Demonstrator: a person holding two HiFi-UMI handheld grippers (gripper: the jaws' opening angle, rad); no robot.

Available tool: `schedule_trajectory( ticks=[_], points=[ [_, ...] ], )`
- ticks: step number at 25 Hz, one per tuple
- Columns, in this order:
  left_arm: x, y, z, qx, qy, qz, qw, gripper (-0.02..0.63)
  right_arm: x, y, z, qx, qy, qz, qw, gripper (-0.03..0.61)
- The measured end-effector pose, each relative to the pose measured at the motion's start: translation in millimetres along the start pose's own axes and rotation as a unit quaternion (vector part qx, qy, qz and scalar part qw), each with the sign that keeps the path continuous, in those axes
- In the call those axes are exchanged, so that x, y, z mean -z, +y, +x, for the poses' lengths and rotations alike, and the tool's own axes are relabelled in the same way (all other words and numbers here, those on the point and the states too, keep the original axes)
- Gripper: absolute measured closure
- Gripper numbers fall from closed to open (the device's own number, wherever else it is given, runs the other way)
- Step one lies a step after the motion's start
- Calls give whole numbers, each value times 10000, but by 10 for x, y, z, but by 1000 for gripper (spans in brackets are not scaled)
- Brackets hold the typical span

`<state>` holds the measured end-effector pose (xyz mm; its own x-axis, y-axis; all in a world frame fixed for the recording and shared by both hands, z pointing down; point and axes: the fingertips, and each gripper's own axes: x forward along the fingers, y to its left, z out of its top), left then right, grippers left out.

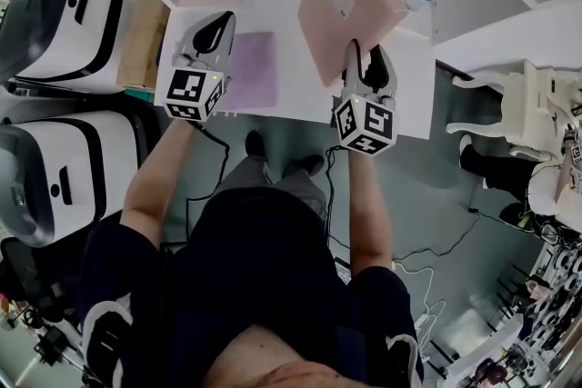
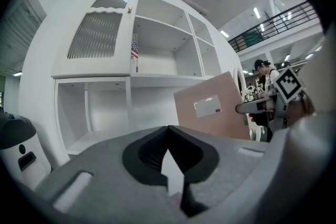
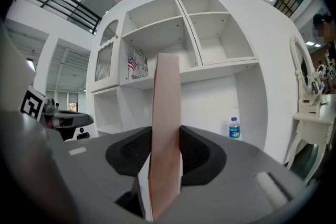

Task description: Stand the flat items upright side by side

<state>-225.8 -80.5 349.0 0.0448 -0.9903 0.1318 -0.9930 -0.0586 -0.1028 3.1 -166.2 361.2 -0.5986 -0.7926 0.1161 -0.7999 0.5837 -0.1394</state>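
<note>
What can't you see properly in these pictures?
Head view: the left gripper covers the purple sheet's left edge.
Left gripper view: the print on the pink book's label is too small to read.
Right gripper view: the right gripper holds that book edge-on, hiding its covers.

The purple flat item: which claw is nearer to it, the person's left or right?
Left. The left claw, shut, is just beside the purple item, at its left edge; the right claw is farther off on its right, clamped on the pink board.
</note>
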Motion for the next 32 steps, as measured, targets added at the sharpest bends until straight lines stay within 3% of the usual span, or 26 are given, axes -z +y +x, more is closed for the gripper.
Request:
schedule_trajectory(
  ticks=[18,32],
  points=[
    [119,677,-137,57,-56,105,9999,612,173,745,898,208,-105,-255,9994,422],
    [267,958,-148,-535,165,125,9984,612,424,886,1719,-1,-37,-433,9991,422]
  ],
)
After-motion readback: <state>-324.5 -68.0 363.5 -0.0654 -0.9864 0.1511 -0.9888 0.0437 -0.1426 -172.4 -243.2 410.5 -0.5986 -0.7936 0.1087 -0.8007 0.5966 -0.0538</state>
